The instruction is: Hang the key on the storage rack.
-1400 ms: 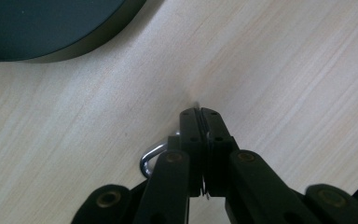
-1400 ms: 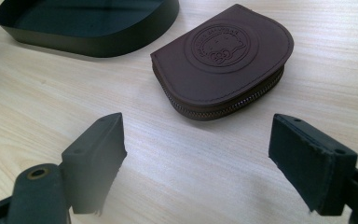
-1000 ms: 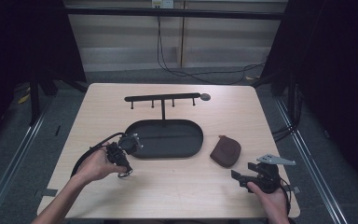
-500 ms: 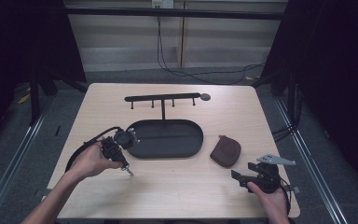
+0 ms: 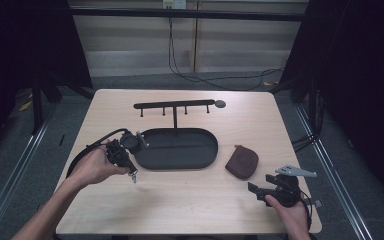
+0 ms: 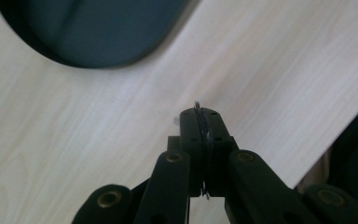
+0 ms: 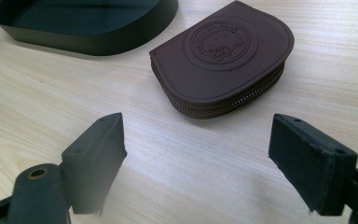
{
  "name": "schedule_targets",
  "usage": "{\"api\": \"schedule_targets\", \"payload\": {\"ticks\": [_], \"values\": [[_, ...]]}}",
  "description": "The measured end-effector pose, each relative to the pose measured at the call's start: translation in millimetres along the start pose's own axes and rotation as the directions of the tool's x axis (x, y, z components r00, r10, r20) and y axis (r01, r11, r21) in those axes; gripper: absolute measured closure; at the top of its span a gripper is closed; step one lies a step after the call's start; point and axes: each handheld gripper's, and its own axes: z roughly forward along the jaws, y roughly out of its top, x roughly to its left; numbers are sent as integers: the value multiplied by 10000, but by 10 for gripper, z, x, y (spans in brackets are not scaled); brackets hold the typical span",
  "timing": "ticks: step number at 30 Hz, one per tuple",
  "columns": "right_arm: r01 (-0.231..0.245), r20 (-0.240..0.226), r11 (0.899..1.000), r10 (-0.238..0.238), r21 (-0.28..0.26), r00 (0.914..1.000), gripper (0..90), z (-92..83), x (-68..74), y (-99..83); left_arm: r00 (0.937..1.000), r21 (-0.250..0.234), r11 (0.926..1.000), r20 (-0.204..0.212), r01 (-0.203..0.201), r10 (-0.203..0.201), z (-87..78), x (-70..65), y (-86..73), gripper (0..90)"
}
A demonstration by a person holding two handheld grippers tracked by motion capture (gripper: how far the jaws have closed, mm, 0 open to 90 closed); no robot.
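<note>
Metal ring pinched and lifted clear of the counter
High view: the left gripper has risen, with the oval tray just beyond it; the right gripper has not moved. Left gripper view: jaws pressed together on the thin ring, so carrying can begin. Right gripper view: jaws spread and empty, with the brown coin purse ahead.

- Black left gripper: brass-coloured rivets, looping black cable.
- Black right gripper: grey three-cornered plate on top, square flat pads.
- Bare forearms, no sleeves.
</note>
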Motion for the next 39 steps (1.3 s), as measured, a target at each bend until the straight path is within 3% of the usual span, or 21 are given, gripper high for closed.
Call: {"api": "schedule_targets", "payload": {"ticks": [7,9,12,20,27,30,33,39], "values": [[-6,-17,10000,6,5,10000,182,3,-4,0,9999,-95,9999,-116,78,-80,-127,54,29,894],[-5,-20,10000,5,-1,10000,182,1,-2,0,9995,45,9996,66,-296,296,-157,65,43,894],[-3,6,10000,3,5,10000,182,0,-1,0,9992,44,9992,-44,-397,397,-216,86,68,894],[-3,9,10000,3,70,10000,181,2,5,-2,9999,-398,9991,-53,-167,165,-325,191,86,894],[-91,-8,9999,91,110,10000,180,13,-7,-2,9991,-387,9988,-317,-290,278,-398,277,96,895],[-78,1,10000,78,58,10000,180,6,-3,-4,9994,-490,9987,-339,-103,86,-433,324,113,894],[-101,-10,9999,101,51,9999,179,6,-8,-4,9999,-430,9991,-112,-2,-3,-472,374,149,894],[-191,-29,9997,191,119,9998,179,15,-24,-7,9998,-526,9986,-173,11,-20,-579,436,226,894]]}}
